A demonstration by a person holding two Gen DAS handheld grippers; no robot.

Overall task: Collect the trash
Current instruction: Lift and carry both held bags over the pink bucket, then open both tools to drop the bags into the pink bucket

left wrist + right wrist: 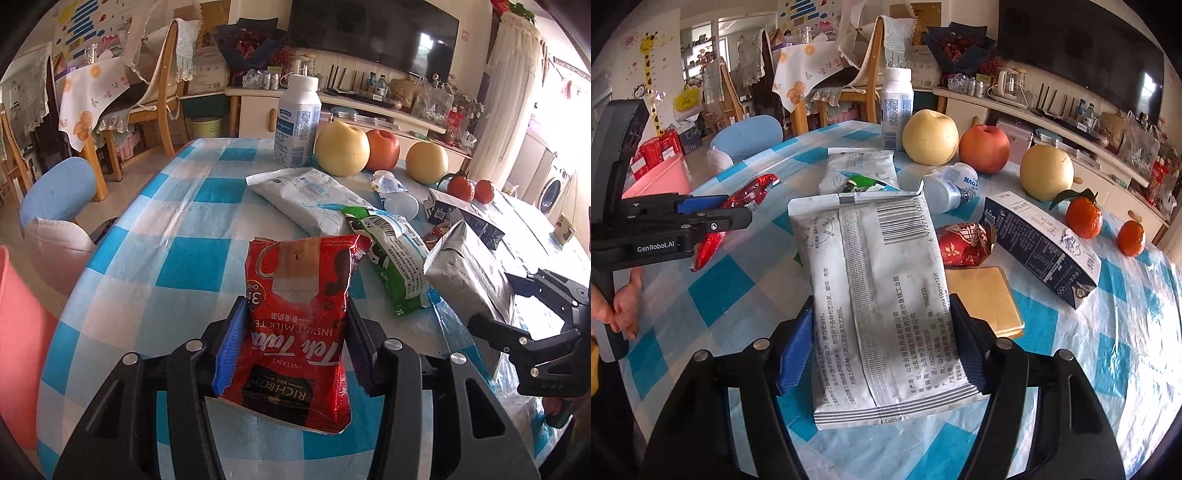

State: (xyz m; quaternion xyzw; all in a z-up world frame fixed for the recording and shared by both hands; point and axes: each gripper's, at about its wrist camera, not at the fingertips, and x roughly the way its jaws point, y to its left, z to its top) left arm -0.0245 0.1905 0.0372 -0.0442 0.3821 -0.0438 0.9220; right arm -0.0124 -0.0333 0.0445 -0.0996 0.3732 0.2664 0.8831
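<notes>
Left gripper (293, 343) clamps the red milk-tea sachet (295, 321), lifted at frame centre over the checked tablecloth (177, 236). Right gripper (882, 343) is closed on the grey foil pouch (879, 295), centre frame. Behind it, w/ no clear gap: green wrapper (395, 258), tipped small bottle (947, 190), blue carton (1041, 243), red crumpled wrapper (964, 243) (touching a tan pad (982, 299)). Fruit upper right: pears (931, 136), apple (984, 147), mandarins (1084, 216).

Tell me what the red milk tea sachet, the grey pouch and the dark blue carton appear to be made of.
Red milk tea sachet: glossy plastic or foil laminate, going by its sheen and crinkles. Grey pouch: matte film, possibly paper-faced, with a crimped end seal and flat printing. Dark blue carton: printed paperboard, judging by its sharp folded edges and box shape.
</notes>
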